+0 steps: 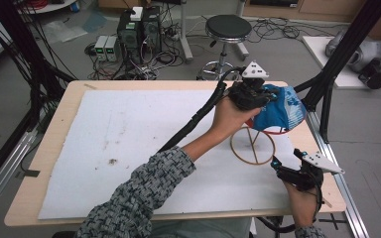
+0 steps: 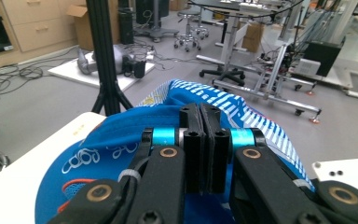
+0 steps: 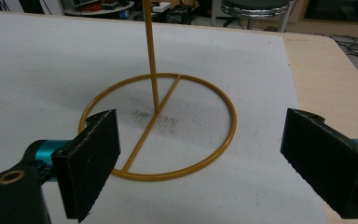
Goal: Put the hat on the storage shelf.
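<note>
Gripping a blue cap (image 1: 278, 113), the left hand-held gripper (image 1: 249, 95) is hovering over the far right part of the desk (image 1: 59, 124), its jaws pressed fully together on a fold of the blue fabric, as the left gripper view (image 2: 204, 140) is showing. The cap is hanging at the top of a gold wire stand (image 1: 252, 145), whose ring base is resting on the white mat (image 1: 129, 144) just near of the cap. The right hand-held gripper (image 1: 290, 166) is waiting at the near right edge of the desk, just beside the ring, its jaws spread wide and holding nothing. In the right gripper view the stand (image 3: 157, 116) is showing its upright rod rising from the crossbar.
</note>
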